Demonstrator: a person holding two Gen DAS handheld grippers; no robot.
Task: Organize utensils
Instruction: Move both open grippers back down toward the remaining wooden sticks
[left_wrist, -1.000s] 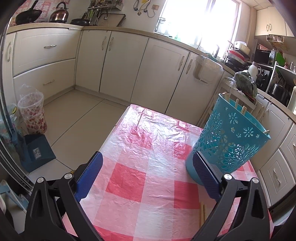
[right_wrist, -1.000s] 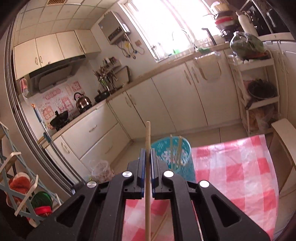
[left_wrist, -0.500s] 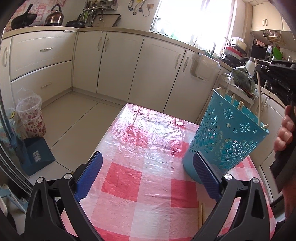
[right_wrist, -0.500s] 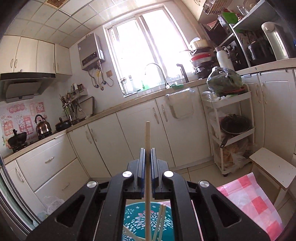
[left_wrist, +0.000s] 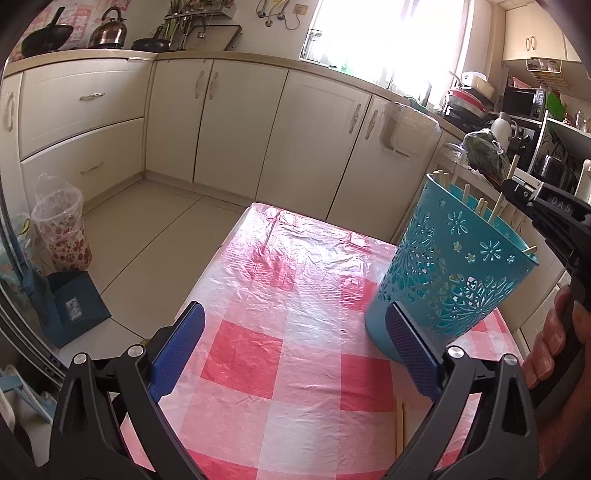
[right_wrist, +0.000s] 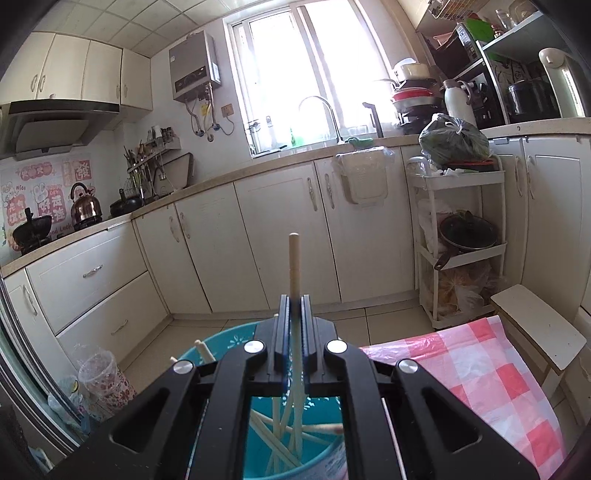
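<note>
Right gripper clamped on a single upright chopstick, directly over the teal basket, lower end down among the other chopsticks inside. Left gripper spread wide and empty above the checked tablecloth, right finger just beside the basket's base. Two more chopsticks flat on the cloth near that finger.

We cannot see the lower length of the chopstick in the right-wrist view, since the right gripper body covers it; the same body hides most of the teal basket, leaving only a rim arc and a window onto crossed chopsticks inside; in the left-wrist view, two chopsticks near the tablecloth's near edge are half hidden behind the left gripper.
</note>
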